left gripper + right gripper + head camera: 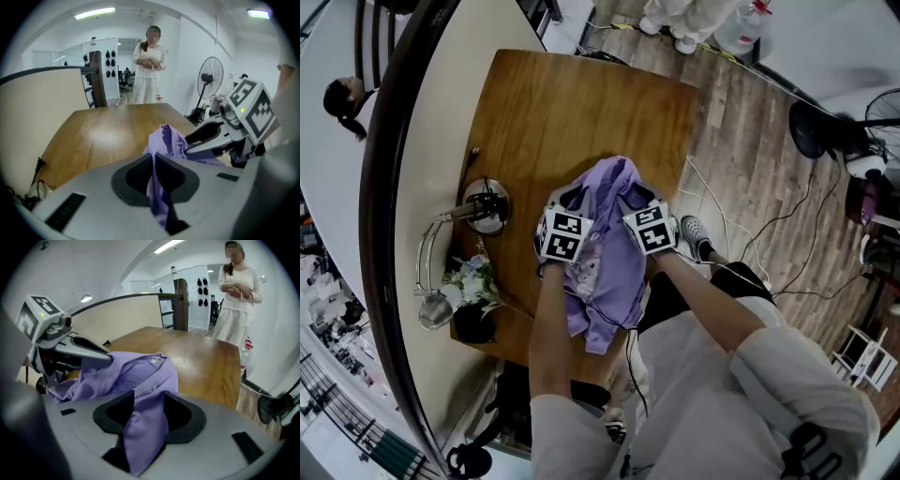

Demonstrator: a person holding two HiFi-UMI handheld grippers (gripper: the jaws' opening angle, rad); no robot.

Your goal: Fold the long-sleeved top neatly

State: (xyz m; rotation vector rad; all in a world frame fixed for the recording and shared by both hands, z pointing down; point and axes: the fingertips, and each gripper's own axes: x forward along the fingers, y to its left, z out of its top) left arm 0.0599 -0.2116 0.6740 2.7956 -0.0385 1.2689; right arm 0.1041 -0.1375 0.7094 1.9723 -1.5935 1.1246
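A lilac long-sleeved top (619,192) lies bunched on the near half of the wooden table (581,103), its lower part hanging over the near edge. My left gripper (569,202) is shut on a fold of the top (166,140), which runs up through the narrow slit between its jaws (153,161). My right gripper (644,199) stands just to the right of it. Its jaws (149,404) are wide apart, with a thick fold near the collar (140,371) lying loosely between them. Each gripper shows in the other's view, almost touching it across the cloth.
A desk lamp (483,208) and a small pot of flowers (471,281) stand at the table's left edge, by a curved partition. A person (149,70) stands beyond the far end. A floor fan (825,131) and cables are on the floor to the right.
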